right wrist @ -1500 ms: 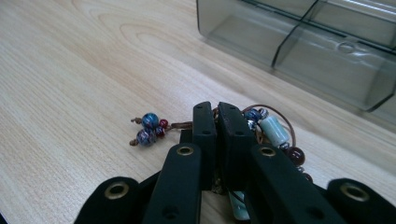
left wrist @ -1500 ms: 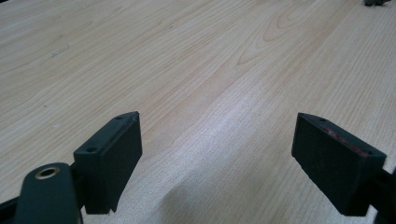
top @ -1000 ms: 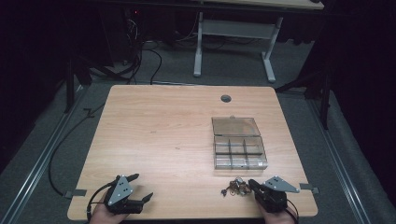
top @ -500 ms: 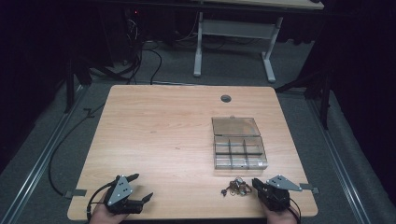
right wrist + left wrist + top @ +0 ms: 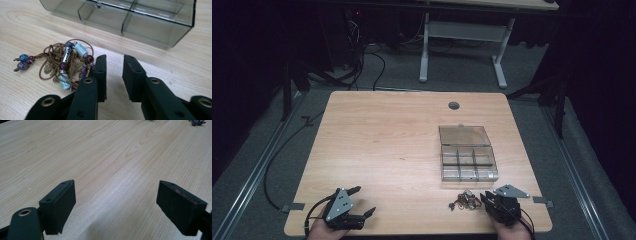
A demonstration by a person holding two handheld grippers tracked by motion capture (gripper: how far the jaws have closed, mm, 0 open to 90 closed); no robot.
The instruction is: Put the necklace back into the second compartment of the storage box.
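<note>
From above: tangled brown-cord necklace with blue, maroon and pale tube beads (image 5: pixel 464 200) lies near the front right edge of the light woodgrain table (image 5: pixel 387 145), just left of the right gripper (image 5: pixel 490 201) and just in front of the smoky clear-plastic compartment box with its lid laid open (image 5: pixel 468 159). Left gripper (image 5: pixel 362 202) sits well apart at front left. Room is dark: grey carpet, white desk frame behind, black cables on the floor.

Left gripper view: jaws stand wide, nothing between them, bare woodgrain ahead.

Right gripper view: jaws a narrow gap apart and have just been opening; nothing between them. Necklace (image 5: pixel 66 63) sits off to the left jaw's side, touching or nearly touching it, box (image 5: pixel 130 18) just beyond. Risks, my read: gap is narrow and offset, so closing here likely catches air or one cord loop; a single-loop grab would let the rest dangle and snag on the box wall. Pushing sideways could shove the tangle toward the table edge.
</note>
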